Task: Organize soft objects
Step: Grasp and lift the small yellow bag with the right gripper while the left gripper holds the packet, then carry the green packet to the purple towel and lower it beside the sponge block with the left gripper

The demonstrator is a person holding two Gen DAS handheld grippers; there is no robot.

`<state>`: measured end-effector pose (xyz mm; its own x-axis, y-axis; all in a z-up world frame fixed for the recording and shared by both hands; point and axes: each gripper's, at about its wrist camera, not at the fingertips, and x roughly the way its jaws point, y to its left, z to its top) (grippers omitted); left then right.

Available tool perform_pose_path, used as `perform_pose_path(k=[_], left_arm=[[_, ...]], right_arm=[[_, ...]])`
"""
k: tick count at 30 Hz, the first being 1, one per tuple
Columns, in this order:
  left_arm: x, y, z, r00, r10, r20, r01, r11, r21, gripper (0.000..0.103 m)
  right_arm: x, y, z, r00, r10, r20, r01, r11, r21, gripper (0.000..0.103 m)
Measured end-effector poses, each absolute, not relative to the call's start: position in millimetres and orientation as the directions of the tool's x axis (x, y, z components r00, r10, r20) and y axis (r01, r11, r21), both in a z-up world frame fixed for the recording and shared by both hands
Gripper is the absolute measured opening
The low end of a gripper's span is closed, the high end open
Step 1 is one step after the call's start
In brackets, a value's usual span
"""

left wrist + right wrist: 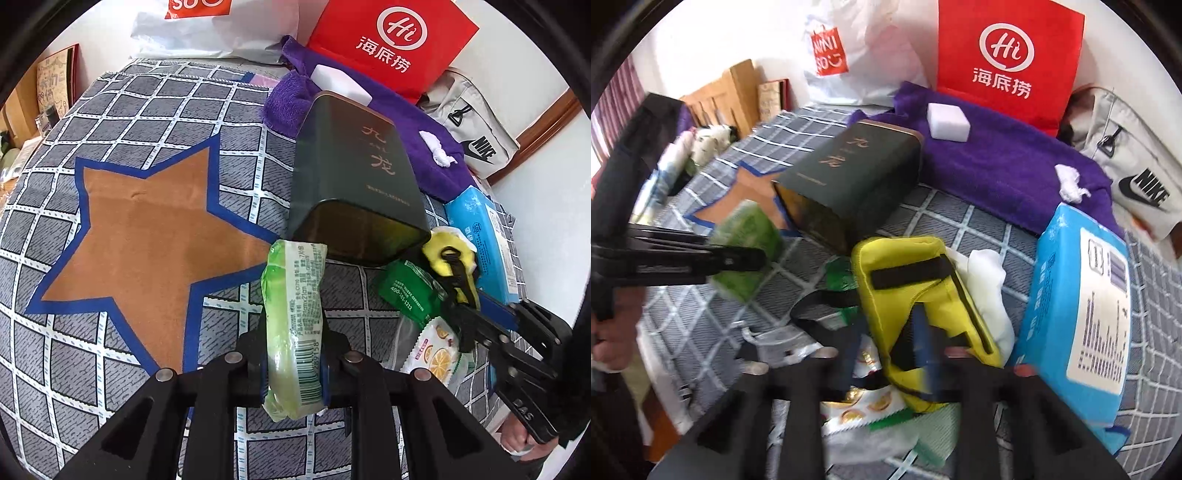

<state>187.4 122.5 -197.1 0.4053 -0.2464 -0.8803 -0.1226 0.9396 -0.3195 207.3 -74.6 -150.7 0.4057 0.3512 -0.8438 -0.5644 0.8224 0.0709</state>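
Note:
My left gripper (293,369) is shut on a light green tissue pack (295,314), which stands upright between the pads just in front of the open mouth of a dark green tin (354,173) lying on its side. In the right wrist view the left gripper (738,258) comes in from the left with the same green pack (750,229), both blurred. My right gripper (890,350) is down on a yellow pouch (905,280) with black straps, its blue pads closed on the pouch's near end. The left wrist view shows the right gripper (454,269) pinching the yellow pouch (436,251).
All lies on a checked bedspread (147,110) with an orange star. Around the pouch are a blue wipes pack (1078,314), a white cloth (990,288), a green packet (410,291) and an orange-print packet (436,350). Behind are a purple towel (997,162), a white block (948,122), a red bag (1008,55) and a grey bag (1137,177).

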Motion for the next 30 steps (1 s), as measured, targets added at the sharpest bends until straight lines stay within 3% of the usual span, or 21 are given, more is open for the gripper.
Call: perform_pose_path(k=[4, 13, 17, 23, 28, 30], left_arm=[[182, 119, -196, 0.404, -0.232, -0.885, -0.131, 0.943, -0.307, 0.019], [162, 106, -184, 0.408, -0.203, -0.890, -0.128, 0.953, -0.276, 0.019], [153, 99, -182, 0.406, -0.188, -0.894, -0.124, 0.958, -0.258, 0.019], [150, 95, -188, 0.383, -0.168, -0.908, -0.140, 0.961, -0.237, 0.019], [154, 93, -190, 0.370, -0.155, -0.916, -0.148, 0.963, -0.223, 0.020], [154, 91, -188, 0.368, -0.154, -0.917, -0.149, 0.964, -0.221, 0.019]], right_arm=[[191, -84, -133, 0.440, 0.386, -0.811, -0.561, 0.823, 0.088, 0.010], [155, -140, -99, 0.456, 0.496, -0.739, -0.499, 0.830, 0.249, 0.007], [136, -175, -97, 0.484, 0.456, -0.747, -0.436, 0.866, 0.246, 0.007], [126, -217, -130, 0.463, 0.315, -0.828, -0.319, 0.931, 0.176, 0.008], [132, -228, -149, 0.451, 0.326, -0.831, -0.276, 0.936, 0.217, 0.021], [133, -228, -151, 0.456, 0.329, -0.827, -0.274, 0.936, 0.221, 0.019]])
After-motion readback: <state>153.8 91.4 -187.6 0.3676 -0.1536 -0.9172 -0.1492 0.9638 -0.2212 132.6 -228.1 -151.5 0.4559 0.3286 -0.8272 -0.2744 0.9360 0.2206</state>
